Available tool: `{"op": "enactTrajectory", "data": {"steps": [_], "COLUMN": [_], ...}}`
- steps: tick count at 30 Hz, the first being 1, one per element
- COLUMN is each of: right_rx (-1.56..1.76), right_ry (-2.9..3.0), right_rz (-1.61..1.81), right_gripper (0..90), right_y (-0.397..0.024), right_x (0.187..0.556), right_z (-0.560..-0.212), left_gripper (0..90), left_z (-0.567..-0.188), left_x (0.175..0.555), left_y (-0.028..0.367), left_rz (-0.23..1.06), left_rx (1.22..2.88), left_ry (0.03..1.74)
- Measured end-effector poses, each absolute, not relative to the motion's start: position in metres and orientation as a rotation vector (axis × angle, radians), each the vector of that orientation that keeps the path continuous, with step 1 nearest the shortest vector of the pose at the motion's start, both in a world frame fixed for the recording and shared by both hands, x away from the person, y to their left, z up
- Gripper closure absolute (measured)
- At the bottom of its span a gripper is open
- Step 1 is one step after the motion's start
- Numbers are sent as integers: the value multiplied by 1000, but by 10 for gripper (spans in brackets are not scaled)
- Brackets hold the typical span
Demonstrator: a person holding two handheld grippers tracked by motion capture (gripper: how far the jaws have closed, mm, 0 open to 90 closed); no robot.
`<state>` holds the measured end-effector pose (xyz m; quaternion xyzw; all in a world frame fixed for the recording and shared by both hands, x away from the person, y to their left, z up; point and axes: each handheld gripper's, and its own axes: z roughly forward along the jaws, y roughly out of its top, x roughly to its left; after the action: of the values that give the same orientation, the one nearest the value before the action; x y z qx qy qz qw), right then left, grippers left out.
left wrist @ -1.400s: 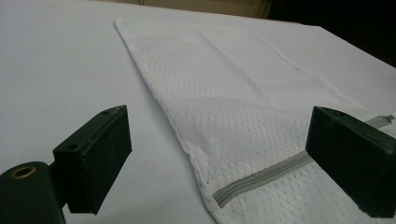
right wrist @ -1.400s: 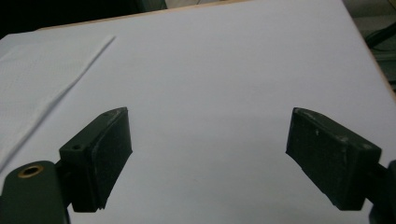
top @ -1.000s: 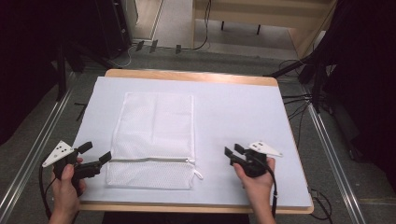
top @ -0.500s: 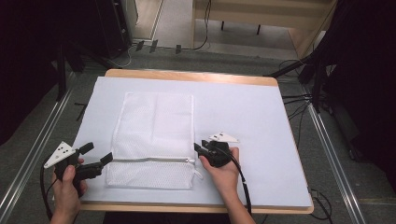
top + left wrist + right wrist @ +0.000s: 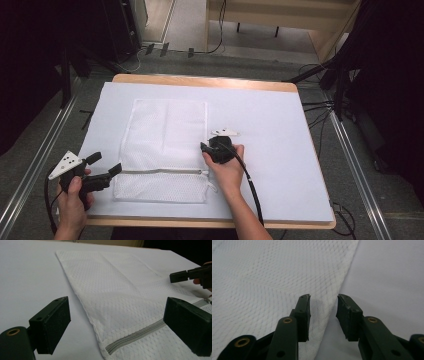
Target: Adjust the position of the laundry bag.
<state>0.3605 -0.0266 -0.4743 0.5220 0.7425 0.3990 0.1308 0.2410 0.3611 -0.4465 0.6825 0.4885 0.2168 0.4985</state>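
A white mesh bag lies flat on the white-covered table, with a grey zipper across its near end. My left gripper rests beside the bag's left edge at zipper height, open wide; in the left gripper view its jaws frame the bag and zipper. My right gripper sits at the bag's right edge just above the zipper's end. Its jaws have just been closing and stand narrow, with the bag's edge in the gap and the pads off it.
The table's wooden rim shows at the far side. Metal rails run along the floor on both sides. Cables lie on the floor to the right. Bare white cover stretches right of the bag.
My right hand has moved left across the table from the right side to the bag's right edge. The left hand has stayed where it was.
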Motion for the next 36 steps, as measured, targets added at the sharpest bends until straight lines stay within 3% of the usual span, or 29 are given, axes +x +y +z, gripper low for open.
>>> {"op": "enactTrajectory", "data": {"steps": [3, 4, 5, 36], "right_rx": [1498, 1492, 1487, 1522], "right_ry": [2152, 2144, 2143, 2061], "right_rz": [1130, 1120, 1107, 1062], "right_gripper": [714, 780, 900, 900], "right_y": [-21, -20, -21, -128], "right_x": [361, 361, 361, 370], "right_z": [-477, -478, -478, -466], "left_gripper": [72, 72, 72, 73], "left_z": [-447, -447, -446, -447], "left_x": [241, 241, 240, 240], "left_y": [360, 360, 360, 353], "left_rz": [521, 522, 525, 513], "left_rx": [1654, 1658, 1659, 1683], "left_ry": [1183, 1181, 1182, 1162]}}
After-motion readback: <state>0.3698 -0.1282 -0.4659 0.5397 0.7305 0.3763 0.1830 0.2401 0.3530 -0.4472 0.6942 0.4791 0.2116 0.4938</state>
